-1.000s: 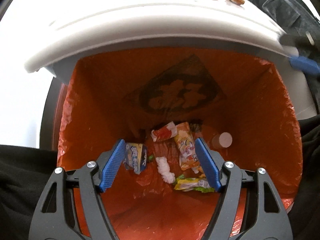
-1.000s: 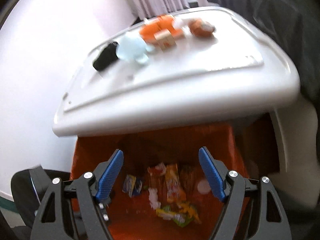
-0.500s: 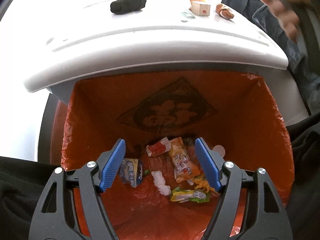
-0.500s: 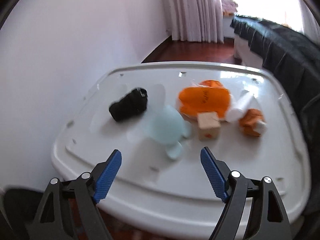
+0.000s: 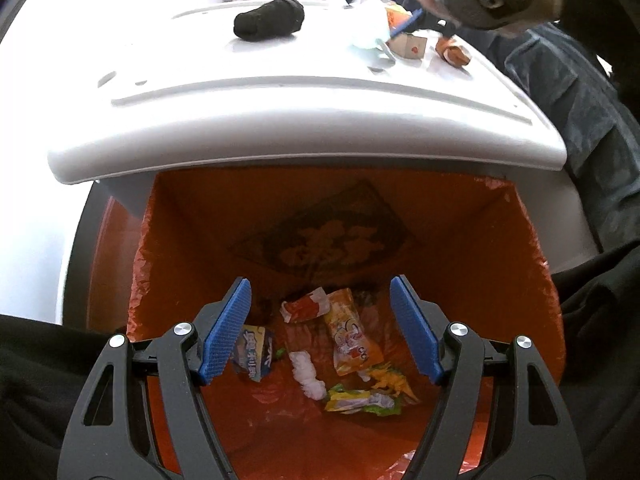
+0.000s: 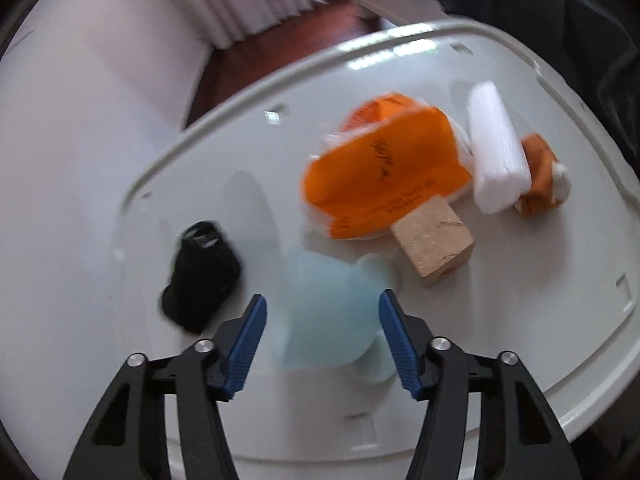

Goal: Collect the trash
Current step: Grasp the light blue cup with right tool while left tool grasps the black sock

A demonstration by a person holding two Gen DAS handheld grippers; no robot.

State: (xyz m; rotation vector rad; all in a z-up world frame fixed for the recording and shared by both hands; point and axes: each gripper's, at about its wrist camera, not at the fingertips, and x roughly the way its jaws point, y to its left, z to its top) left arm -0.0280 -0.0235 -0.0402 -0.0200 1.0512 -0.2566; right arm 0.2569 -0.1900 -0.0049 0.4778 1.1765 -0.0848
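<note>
The left tool (image 5: 320, 330) hangs spread and empty over the orange-lined bin (image 5: 520, 280). The right tool (image 6: 320, 340), jaws closing, straddles the pale blue wad (image 6: 324, 316) on the counter (image 6: 520, 300) (pads not yet pressing), the nearer hand.

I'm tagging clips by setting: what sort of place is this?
Probably a room in a home: white curtains over a dark wood floor, a white plastic table strewn with litter, and a bin with an orange liner beside it.
</note>
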